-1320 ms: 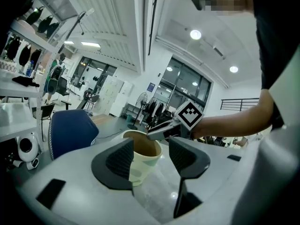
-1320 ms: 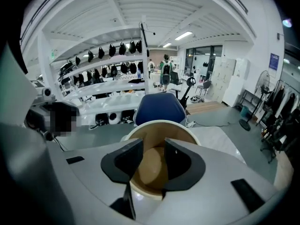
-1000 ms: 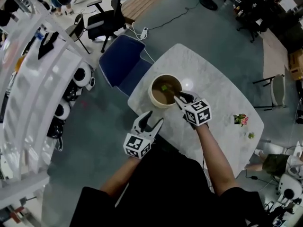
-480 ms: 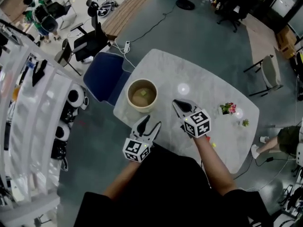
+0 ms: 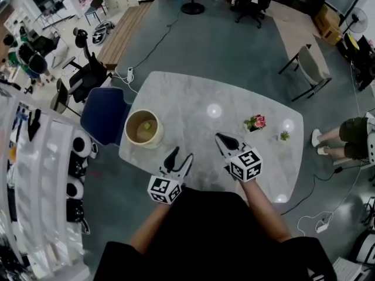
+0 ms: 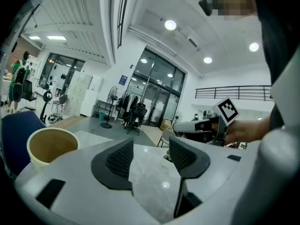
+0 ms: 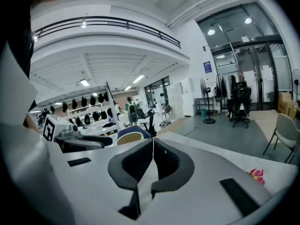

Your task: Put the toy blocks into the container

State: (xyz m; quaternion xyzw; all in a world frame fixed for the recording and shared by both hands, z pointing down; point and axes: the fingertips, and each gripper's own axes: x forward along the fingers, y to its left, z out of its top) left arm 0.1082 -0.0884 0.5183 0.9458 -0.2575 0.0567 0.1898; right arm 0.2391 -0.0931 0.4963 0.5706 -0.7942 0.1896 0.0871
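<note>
Toy block, small and lime green, lies inside the round beige container near the left edge of the white marble table. Your left gripper hangs released and empty. Your right gripper is clenched on nothing.

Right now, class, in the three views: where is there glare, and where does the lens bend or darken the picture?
Head view: bright glare spots on the table, room edges curved. Left gripper view: dark corners, straight ceiling lines bowed. Right gripper view: black corners, the balcony rail bent into an arc.
</note>
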